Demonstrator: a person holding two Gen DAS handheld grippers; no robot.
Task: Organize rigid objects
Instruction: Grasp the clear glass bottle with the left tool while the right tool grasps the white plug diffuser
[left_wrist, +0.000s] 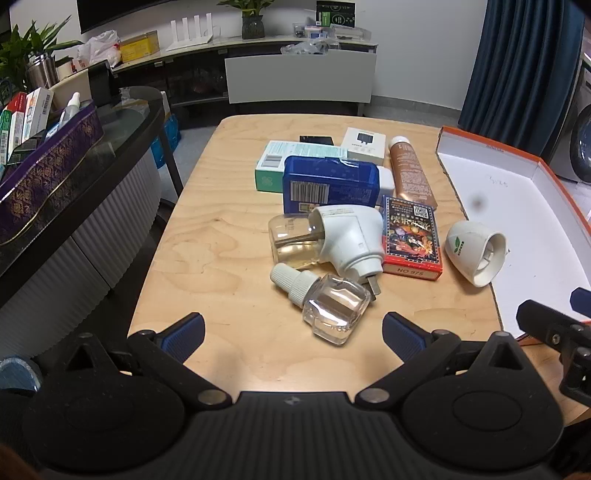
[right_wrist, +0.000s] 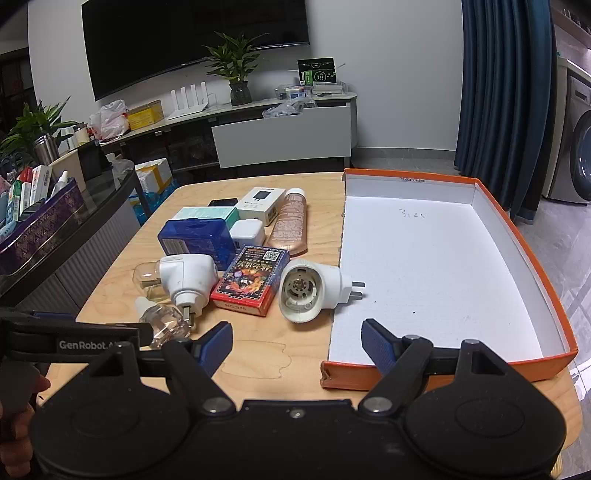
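Observation:
A pile of rigid items lies mid-table: a clear refill bottle (left_wrist: 330, 300), a white plug-in vaporizer (left_wrist: 347, 236) with its bottle, a red card box (left_wrist: 412, 238), a blue box (left_wrist: 330, 182), a teal box (left_wrist: 295, 158), a copper bottle (left_wrist: 410, 171) and a second white plug-in (right_wrist: 314, 288) beside the box lid. The orange-rimmed white box lid (right_wrist: 436, 258) stands empty on the right. My left gripper (left_wrist: 293, 334) is open just short of the clear bottle. My right gripper (right_wrist: 295, 341) is open near the lid's front left corner, holding nothing.
A wooden table (left_wrist: 207, 266) carries everything. To the left stands a dark glass counter (left_wrist: 122, 122) with a purple basket (left_wrist: 40, 173) of boxes. A low TV shelf (right_wrist: 280, 129) lines the back wall; a blue curtain (right_wrist: 506, 92) hangs at right.

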